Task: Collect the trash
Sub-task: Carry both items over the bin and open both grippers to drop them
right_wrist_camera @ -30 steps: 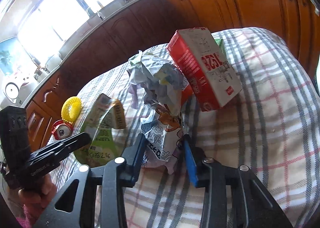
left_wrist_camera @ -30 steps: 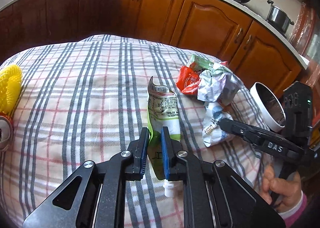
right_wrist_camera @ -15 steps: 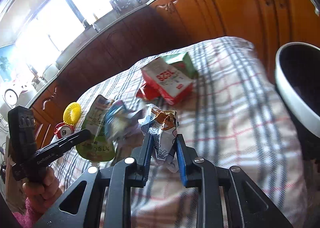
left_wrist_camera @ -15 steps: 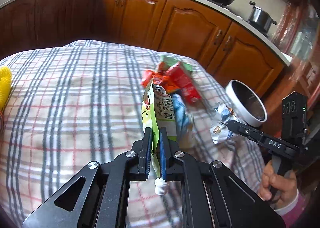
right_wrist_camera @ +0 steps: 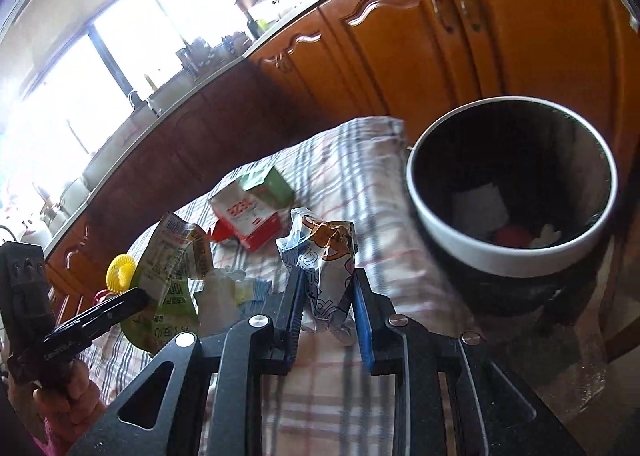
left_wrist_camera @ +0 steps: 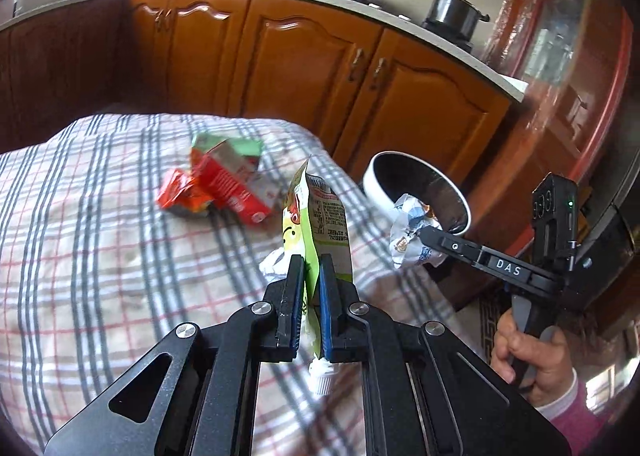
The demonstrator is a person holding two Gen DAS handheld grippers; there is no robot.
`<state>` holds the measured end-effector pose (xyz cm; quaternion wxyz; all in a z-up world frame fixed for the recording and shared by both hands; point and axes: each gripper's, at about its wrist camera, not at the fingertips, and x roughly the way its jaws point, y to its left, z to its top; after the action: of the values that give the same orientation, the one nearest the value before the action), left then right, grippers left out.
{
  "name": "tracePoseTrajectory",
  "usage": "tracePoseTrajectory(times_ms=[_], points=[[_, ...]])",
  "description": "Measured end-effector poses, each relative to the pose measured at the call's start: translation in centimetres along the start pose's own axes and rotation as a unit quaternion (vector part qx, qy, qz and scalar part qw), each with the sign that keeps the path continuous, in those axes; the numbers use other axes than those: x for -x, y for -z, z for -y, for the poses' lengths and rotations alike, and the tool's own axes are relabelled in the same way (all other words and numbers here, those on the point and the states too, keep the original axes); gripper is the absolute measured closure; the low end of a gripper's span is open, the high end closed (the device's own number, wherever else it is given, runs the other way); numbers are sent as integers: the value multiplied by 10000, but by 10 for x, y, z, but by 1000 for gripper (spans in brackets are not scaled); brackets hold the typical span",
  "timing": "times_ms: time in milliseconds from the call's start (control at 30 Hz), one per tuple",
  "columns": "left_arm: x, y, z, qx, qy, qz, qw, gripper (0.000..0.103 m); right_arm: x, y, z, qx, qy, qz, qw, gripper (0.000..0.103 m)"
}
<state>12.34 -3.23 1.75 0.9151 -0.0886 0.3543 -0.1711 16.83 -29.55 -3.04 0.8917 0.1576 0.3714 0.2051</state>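
**Two Grippers, Two Bits of Trash**

Holding a green pouch [left_wrist_camera: 316,216], the left gripper [left_wrist_camera: 310,272] has its two fingers pressed tight on it. The pouch stands up tall, and its white cap [left_wrist_camera: 322,376] pokes out below the fingers. It hangs above the checked cloth [left_wrist_camera: 100,256] on the table. On the cloth, farther back, lie a red and white box [left_wrist_camera: 230,176] and a red wrapper [left_wrist_camera: 176,196], touching each other.

The right gripper [right_wrist_camera: 326,288] squeezes a crumpled white wrapper [right_wrist_camera: 320,256] with a brown cartoon picture on it. This wrapper is up in the air too, near the table's edge.

Just past the table edge, on the right, stands a round bin [right_wrist_camera: 440,228] with a white rim and a dark inside. A few small bits lie at its bottom. Brown wooden cupboards [left_wrist_camera: 304,64] stand behind everything.
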Motion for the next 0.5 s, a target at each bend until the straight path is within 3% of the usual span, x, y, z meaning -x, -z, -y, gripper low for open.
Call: tracePoseTrajectory(times_ms=[333,500], points=[[-34,-24,49,-205,485,-106,9986,97,18,-15,35,-231,207,294,9991,79],[-53,-31,75,-331,550,-159,9978,97,29,-19,52,-304,357,410,9981,79]])
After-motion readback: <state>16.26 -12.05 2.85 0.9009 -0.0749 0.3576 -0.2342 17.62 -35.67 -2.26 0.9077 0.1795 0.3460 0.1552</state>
